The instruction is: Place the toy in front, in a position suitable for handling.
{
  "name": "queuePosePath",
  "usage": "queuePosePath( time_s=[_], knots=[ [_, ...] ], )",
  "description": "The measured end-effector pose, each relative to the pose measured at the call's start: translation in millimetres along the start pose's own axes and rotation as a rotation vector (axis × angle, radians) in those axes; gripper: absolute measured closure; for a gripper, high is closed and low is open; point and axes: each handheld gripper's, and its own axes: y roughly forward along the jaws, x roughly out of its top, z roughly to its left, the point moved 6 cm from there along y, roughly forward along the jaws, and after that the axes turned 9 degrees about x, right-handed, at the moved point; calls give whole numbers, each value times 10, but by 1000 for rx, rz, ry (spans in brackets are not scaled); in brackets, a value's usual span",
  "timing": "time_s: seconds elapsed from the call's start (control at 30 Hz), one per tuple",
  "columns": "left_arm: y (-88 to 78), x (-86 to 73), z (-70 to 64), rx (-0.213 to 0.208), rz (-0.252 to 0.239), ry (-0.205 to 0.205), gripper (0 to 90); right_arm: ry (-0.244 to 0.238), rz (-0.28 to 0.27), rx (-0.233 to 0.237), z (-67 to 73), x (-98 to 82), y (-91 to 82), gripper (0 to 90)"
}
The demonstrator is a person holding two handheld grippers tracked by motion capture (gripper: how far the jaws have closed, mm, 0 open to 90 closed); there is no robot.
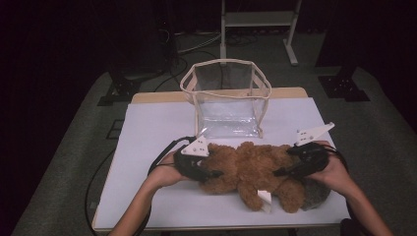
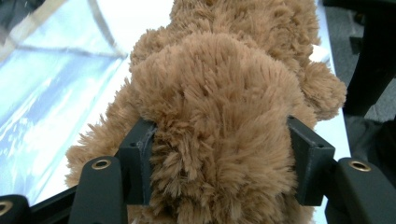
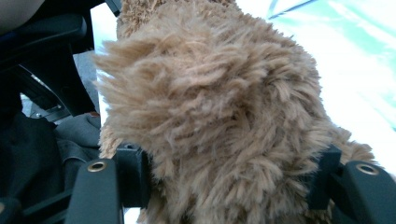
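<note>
A brown plush teddy bear [image 1: 251, 169] lies across the white table cover near the front edge. My left gripper [image 1: 210, 173] grips its left end, and in the left gripper view both black pads [image 2: 137, 161] press into the thick fur of the bear [image 2: 219, 102]. My right gripper [image 1: 284, 171] holds the bear's right end. In the right gripper view the bear's fur [image 3: 215, 102] bulges between the pads [image 3: 133, 175]. A white tag [image 1: 265, 199] hangs from the bear near the table's front.
A clear plastic bag with cream trim [image 1: 226, 93] stands open just behind the bear, at the table's far middle. A grey rounded object [image 1: 317, 194] lies under the right hand. A metal stand [image 1: 258, 22] and cables are on the floor beyond the table.
</note>
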Motion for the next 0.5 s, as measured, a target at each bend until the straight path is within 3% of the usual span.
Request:
queuePosePath(
  time_s=[0.17, 0.3, 0.5],
  knots=[
    [-131, -185, 7, 13, 40, -17, 375, -3, 12, 42, -6, 20, 307, 339],
    [-221, -310, 10, 25, 31, -36, 374, -5, 9, 68, -8, -12, 511, 316],
    [-220, -327, -9, 29, 14, -32, 307, -10, -11, 55, -1, -73, 517, 225]
  ],
)
